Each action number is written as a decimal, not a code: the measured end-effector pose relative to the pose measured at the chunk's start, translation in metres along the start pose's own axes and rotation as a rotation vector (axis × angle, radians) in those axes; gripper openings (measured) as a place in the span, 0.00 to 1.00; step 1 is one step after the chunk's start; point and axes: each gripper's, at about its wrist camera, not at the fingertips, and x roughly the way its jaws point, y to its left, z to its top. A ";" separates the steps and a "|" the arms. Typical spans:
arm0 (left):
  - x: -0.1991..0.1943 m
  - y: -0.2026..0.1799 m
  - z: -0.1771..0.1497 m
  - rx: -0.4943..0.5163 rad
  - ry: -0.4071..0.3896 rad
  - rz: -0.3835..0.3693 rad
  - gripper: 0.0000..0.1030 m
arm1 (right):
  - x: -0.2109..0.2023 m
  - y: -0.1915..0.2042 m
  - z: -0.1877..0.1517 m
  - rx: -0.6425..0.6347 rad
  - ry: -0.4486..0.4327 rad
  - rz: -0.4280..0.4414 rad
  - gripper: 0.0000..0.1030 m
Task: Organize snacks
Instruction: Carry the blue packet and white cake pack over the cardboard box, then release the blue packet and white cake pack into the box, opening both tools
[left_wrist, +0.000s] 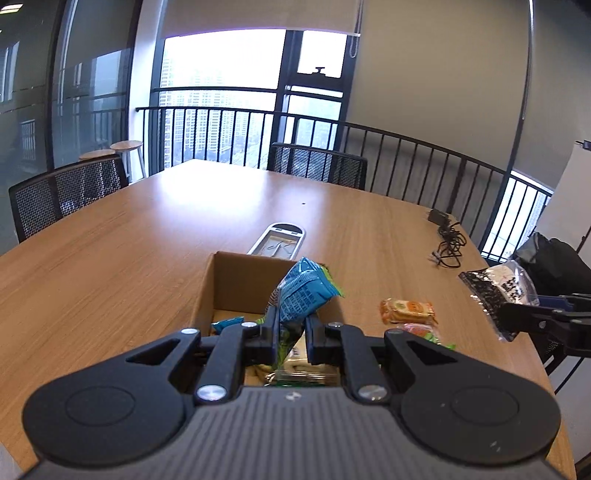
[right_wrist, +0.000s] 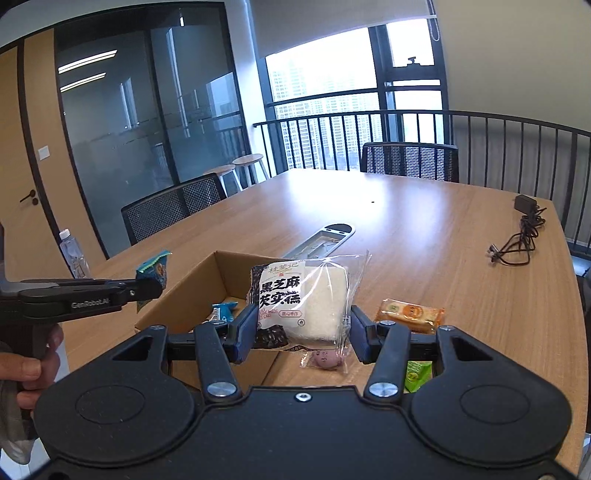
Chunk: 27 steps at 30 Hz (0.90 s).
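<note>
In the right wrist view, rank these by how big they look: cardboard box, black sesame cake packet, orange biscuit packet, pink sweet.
1. cardboard box
2. black sesame cake packet, though it is held in the right gripper, close to the camera, which inflates it
3. orange biscuit packet
4. pink sweet

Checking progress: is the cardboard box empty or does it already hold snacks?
Not empty. The box is open-topped, and a blue packet lies on its floor; the left wrist view shows more wrappers near its front.

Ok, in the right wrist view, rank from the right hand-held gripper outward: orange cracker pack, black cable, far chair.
1. Orange cracker pack, just right of the right hand-held gripper.
2. Black cable, right, mid-table.
3. Far chair, beyond the table's end.
</note>
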 end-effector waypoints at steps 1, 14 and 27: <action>0.003 0.004 -0.001 -0.006 0.004 0.005 0.13 | 0.001 0.002 0.001 -0.003 0.002 0.001 0.49; 0.036 0.031 -0.016 -0.061 0.085 0.023 0.13 | 0.016 0.023 0.007 -0.047 0.029 0.007 0.49; 0.016 0.052 -0.014 -0.114 0.042 0.060 0.54 | 0.034 0.051 0.014 -0.101 0.062 0.033 0.49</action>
